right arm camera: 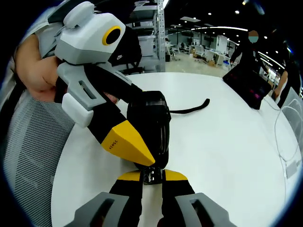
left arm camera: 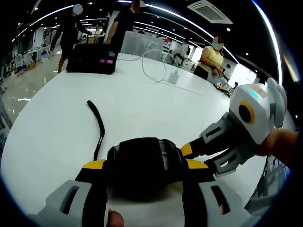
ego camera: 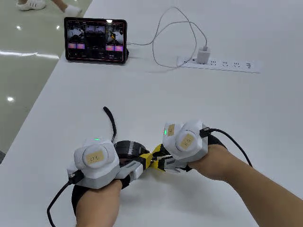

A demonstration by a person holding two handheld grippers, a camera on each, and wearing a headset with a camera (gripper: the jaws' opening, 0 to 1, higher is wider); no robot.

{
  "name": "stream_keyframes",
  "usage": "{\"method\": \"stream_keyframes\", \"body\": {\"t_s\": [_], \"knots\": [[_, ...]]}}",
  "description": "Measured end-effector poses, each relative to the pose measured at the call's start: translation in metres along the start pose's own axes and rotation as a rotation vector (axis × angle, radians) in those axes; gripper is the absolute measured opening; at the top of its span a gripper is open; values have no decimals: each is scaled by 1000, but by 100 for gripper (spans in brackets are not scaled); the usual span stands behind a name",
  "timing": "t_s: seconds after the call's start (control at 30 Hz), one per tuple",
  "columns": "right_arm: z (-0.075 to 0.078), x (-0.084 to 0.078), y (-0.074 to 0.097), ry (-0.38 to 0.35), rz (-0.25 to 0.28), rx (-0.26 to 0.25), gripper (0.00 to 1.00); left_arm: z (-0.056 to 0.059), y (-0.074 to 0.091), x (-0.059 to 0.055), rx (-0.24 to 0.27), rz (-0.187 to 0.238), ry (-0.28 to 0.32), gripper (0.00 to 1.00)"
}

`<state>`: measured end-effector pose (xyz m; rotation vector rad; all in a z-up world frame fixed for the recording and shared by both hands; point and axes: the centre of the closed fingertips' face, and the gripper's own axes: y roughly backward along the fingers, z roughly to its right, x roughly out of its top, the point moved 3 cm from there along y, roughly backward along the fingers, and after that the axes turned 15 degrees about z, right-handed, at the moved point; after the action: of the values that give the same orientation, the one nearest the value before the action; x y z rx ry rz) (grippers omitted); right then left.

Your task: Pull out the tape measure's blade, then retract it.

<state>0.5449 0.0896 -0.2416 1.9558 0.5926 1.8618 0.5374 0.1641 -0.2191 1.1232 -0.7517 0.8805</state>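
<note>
A white table carries, in the upper part of the head view, a dark tablet that stands at the upper left. A white power strip lies at the upper right, with a looping cable plugged in.

Low in the centre of the head view, the two grippers meet tip to tip. In the left gripper view, the left gripper has its jaws set rather wide. They hold the black tape measure by its two sides, and the yellow tips press on the case. The case rests on the table, and its black strap lies loose on the surface, running toward the upper left.

In the right gripper view, the right gripper has its jaws almost together. They pinch the small blade tip in the narrow gap between them, just beside the case. One yellow tip of the left gripper lies directly above them — very near to these jaws.
</note>
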Motion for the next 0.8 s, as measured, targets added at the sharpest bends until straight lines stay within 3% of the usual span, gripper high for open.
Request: {"method": "stream_keyframes", "body": {"t_s": [0.8], "knots": [[0, 0, -2, -6, -8, -12, 13, 1, 0, 0, -11, 5, 2, 61]]}}
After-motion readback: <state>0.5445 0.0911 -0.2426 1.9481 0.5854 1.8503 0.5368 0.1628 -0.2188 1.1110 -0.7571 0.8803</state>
